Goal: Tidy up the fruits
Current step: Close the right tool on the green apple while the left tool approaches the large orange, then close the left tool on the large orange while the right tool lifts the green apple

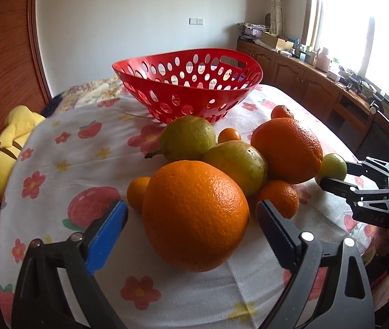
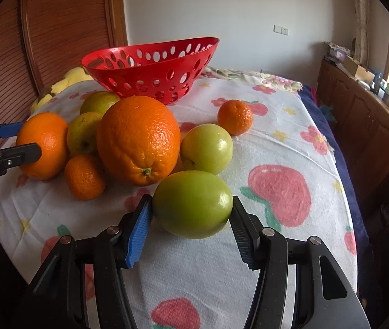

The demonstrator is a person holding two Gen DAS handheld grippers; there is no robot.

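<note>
A red perforated basket [image 1: 189, 87] stands empty at the far side of the table; it also shows in the right wrist view [image 2: 150, 71]. My left gripper [image 1: 191, 219] is open around a large orange [image 1: 194, 213], its pads apart from the skin. It shows in the right wrist view [image 2: 27, 139] around the same orange [image 2: 46, 145]. My right gripper [image 2: 191, 216] is shut on a green fruit [image 2: 193, 204] that rests on the cloth. In the left wrist view my right gripper [image 1: 334, 172] holds that fruit [image 1: 332, 166].
A second large orange [image 2: 139, 139], two green pears [image 1: 189, 137] [image 1: 235, 166], another green fruit [image 2: 206, 148] and several mandarins [image 2: 235, 116] lie clustered on the floral tablecloth [image 2: 290, 142]. A yellow cushion [image 1: 5, 148] sits off the left edge. Wooden cabinets [image 1: 317, 82] run along the right.
</note>
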